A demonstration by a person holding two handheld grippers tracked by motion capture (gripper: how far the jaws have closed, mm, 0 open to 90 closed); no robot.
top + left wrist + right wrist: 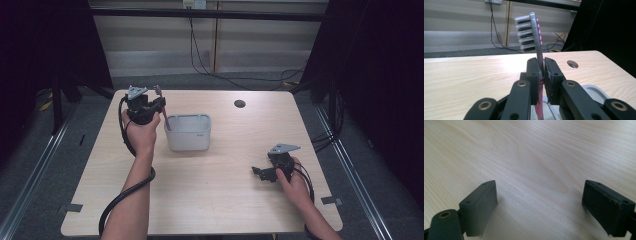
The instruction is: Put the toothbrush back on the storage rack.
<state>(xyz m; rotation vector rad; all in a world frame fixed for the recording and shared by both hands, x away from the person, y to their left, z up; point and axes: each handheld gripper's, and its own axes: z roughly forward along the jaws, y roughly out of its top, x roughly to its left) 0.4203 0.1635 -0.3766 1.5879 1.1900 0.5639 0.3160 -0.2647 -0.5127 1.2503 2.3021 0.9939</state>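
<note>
My left claw (pixel 541 72) is clenched on the toothbrush (pixel 534 35), its bristled head standing upright above my pads, with the white basket (pixel 188 132) just beside and below. My right claw (pixel 540 207) rests released, its pads wide apart over the bare table (pixel 529 150).

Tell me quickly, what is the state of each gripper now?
Left gripper: shut on the toothbrush, held beside the bin.
Right gripper: open, holding nothing, low over the table.
</note>
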